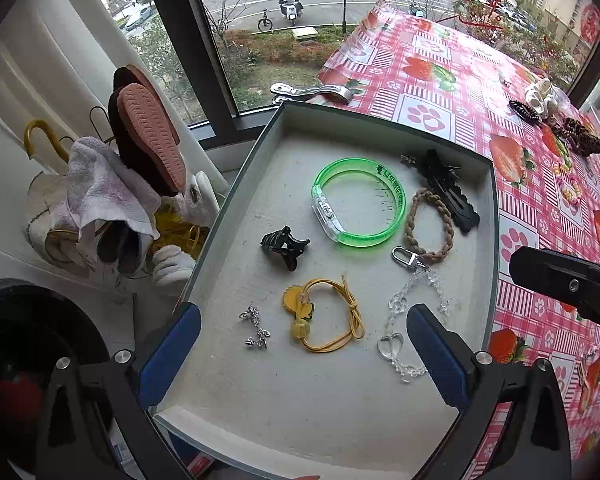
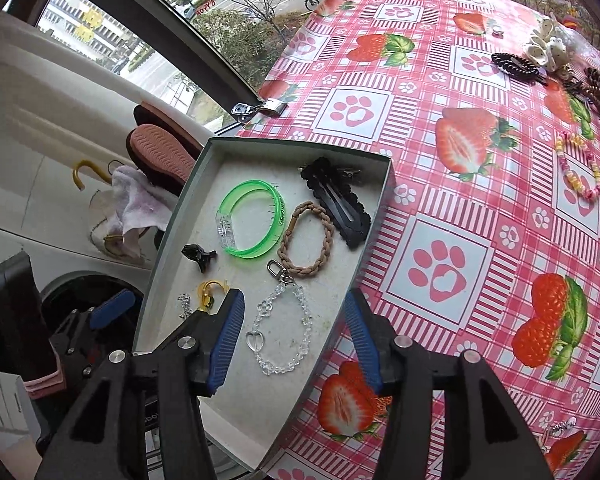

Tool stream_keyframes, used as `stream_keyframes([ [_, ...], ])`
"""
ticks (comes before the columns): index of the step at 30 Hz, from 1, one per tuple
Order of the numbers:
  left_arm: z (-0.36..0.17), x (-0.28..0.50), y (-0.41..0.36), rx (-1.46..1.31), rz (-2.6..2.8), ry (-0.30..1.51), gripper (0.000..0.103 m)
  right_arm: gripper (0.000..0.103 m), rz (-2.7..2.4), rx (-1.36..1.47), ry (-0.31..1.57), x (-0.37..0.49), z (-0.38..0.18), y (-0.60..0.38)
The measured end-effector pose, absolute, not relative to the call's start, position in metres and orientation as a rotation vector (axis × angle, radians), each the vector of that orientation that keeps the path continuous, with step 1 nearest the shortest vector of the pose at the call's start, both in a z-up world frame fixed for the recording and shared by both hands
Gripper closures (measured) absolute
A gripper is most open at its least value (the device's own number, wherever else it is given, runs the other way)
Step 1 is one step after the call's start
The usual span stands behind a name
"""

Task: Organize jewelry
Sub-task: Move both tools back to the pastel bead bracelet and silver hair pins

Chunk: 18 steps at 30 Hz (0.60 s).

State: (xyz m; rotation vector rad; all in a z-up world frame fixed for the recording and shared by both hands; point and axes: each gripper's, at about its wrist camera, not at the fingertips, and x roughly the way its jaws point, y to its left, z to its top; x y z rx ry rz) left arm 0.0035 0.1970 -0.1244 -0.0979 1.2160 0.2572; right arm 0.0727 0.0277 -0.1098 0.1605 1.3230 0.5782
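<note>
Both tongs gape empty over the tray (image 1: 236, 184); black clip (image 1: 448, 192) lies lengthwise.

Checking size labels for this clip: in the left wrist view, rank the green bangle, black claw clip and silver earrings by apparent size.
1. green bangle
2. black claw clip
3. silver earrings: close to the clip in spread, and nearer the camera, so that ranking is unsure.

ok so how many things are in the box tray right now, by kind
In the box tray:
hair clips: 2 (black claw clip, long black snap clip)
bracelets and bands: 4 (green bangle, braided brown band, yellow cord tie, clear bead chain)
small silver piece: 1
total: 7
</note>
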Motion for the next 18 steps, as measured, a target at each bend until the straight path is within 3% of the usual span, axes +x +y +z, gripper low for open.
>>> stream_keyframes([
  [4,-0.117,0.006,0.184,-0.059,0.24,1.201,0.0,0.036,0.536,0.201,1.317,0.067,-0.109,0.008],
  [6,-0.114,0.008,0.175,-0.051,0.217,1.193,0.0,0.021,0.51,0.221,1.312,0.063,-0.108,-0.007],
  [7,-0.113,0.009,0.169,-0.05,0.202,1.193,0.0,0.019,0.495,0.231,1.309,0.062,-0.108,-0.016],
  [18,-0.1,0.029,0.085,0.013,0.024,1.208,0.0,0.019,0.268,0.295,1.308,0.035,-0.112,-0.122],
])
